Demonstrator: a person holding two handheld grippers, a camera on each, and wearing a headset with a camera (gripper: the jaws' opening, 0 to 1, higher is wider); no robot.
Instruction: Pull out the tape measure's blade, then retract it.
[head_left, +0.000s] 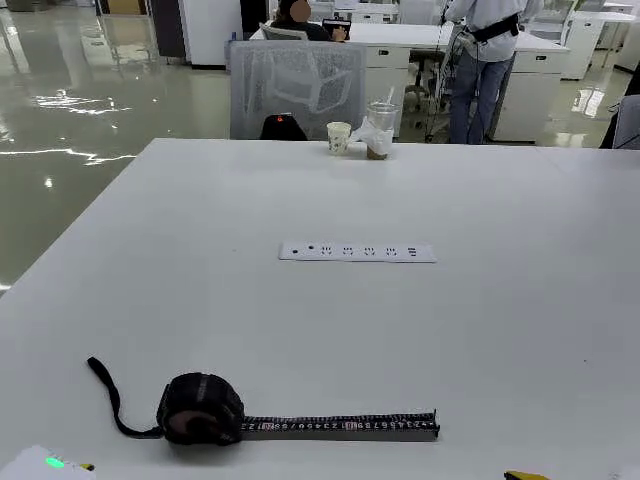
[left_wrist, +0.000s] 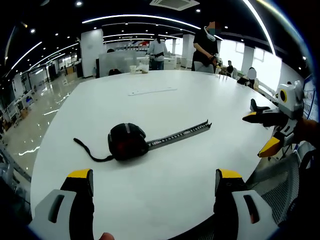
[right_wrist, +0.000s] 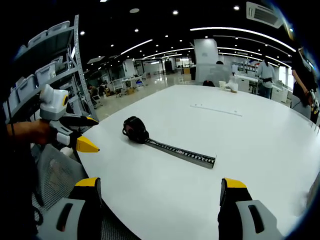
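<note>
We see the round black tape measure (head_left: 200, 408), its flat printed blade (head_left: 340, 426) extended, on the smooth white table (head_left: 400, 330); left gripper (left_wrist: 154, 176) and right gripper (right_wrist: 160, 183) jaws both spread, released.

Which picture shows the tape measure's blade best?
The head view: the blade lies side-on and close, its markings visible. Both gripper views show it whole too, but smaller, markings blurred.

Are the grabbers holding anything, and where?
Nothing is held. The left gripper and right gripper are open, away from the tape measure lying on the table.
</note>
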